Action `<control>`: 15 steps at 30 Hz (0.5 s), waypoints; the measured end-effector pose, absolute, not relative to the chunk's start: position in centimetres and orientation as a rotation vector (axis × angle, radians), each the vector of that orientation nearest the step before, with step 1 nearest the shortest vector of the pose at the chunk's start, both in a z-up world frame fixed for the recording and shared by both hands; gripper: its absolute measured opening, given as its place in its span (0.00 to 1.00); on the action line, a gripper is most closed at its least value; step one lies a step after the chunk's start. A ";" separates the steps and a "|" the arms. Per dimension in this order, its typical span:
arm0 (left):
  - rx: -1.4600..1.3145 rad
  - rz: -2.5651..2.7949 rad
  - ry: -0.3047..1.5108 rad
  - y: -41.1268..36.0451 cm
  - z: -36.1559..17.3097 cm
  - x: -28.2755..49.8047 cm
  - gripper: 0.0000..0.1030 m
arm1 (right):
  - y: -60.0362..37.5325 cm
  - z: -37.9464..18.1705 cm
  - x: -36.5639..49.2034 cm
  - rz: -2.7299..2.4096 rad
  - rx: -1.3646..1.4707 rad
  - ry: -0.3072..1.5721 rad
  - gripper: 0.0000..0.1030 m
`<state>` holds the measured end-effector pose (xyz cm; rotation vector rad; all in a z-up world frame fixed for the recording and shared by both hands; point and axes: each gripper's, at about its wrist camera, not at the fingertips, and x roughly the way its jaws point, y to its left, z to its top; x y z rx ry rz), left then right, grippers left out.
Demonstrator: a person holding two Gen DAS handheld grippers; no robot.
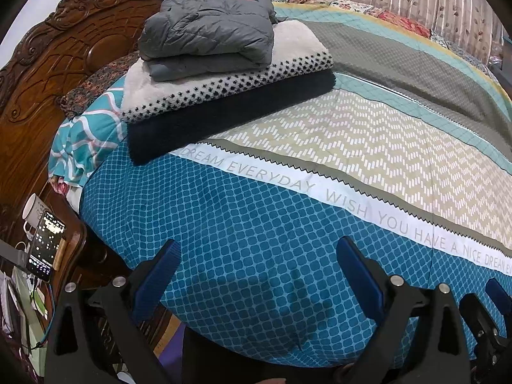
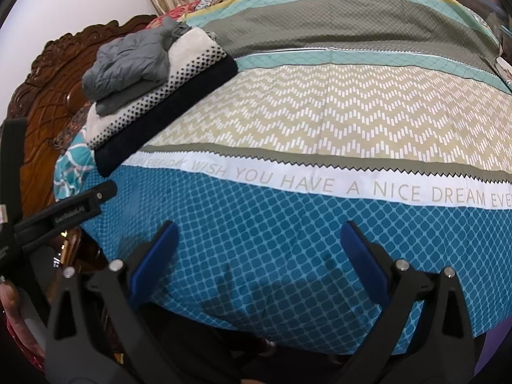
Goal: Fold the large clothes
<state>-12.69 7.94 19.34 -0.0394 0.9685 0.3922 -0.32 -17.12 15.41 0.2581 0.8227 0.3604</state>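
Folded clothes stacked at the head of the bed, both tongs held clear

The stack is set by the headboard, presumably to free the bedspread; its long axis is seen running across the bed, folded edges facing the foot. Left tongs and right tongs are spread, grasping nothing.

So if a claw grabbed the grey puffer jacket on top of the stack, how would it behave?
The grey puffer jacket looks quilted and puffy, so probably light and compressible. Its loose fold would likely flop open if lifted from one edge. The smooth-looking shell may slide off the white fleece beneath when pushed.
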 end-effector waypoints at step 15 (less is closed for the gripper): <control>-0.040 0.402 0.971 8.3 19.3 -12.9 0.99 | -17.0 15.3 -0.3 0.365 0.263 0.831 0.94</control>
